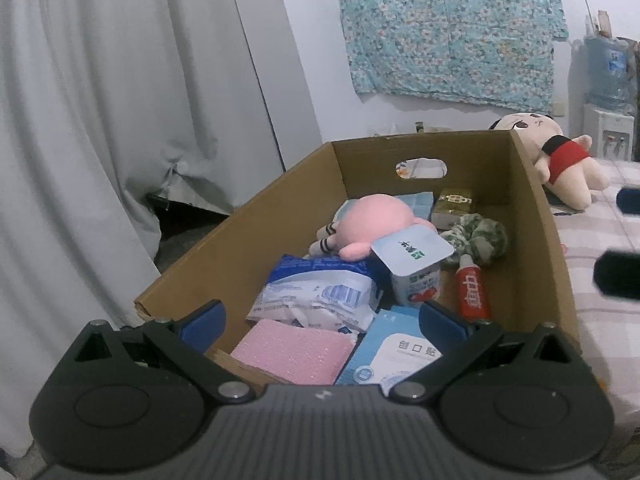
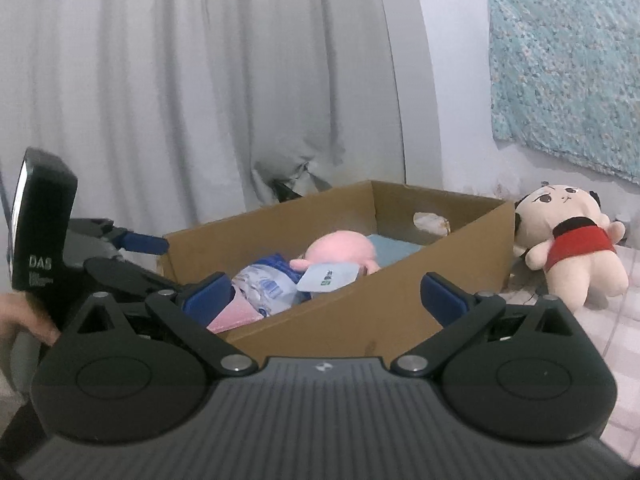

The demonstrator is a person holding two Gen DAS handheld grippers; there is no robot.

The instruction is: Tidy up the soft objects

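An open cardboard box (image 1: 532, 216) holds mixed items. Among them are a pink plush (image 1: 376, 220), a green camouflage scrunchie (image 1: 480, 236), a pink sponge (image 1: 292, 350) and a blue-white soft pack (image 1: 320, 296). My left gripper (image 1: 322, 314) hangs open over the box's near end, with nothing between its fingers. A cream doll in a red outfit (image 2: 572, 248) lies outside the box on its right. My right gripper (image 2: 326, 292) stands open in front of the box's long side (image 2: 360, 316), holding nothing. Its dark fingertips (image 1: 618, 278) show at the right edge of the left wrist view.
Also in the box are a yogurt cup (image 1: 416, 272), a red tube (image 1: 474, 288), a light blue carton (image 1: 400, 352) and a gold-brown packet (image 1: 454, 204). White curtains (image 1: 100, 120) hang on the left. A floral cloth (image 1: 448, 28) covers the wall. A checked bed cover (image 1: 600, 248) spreads right.
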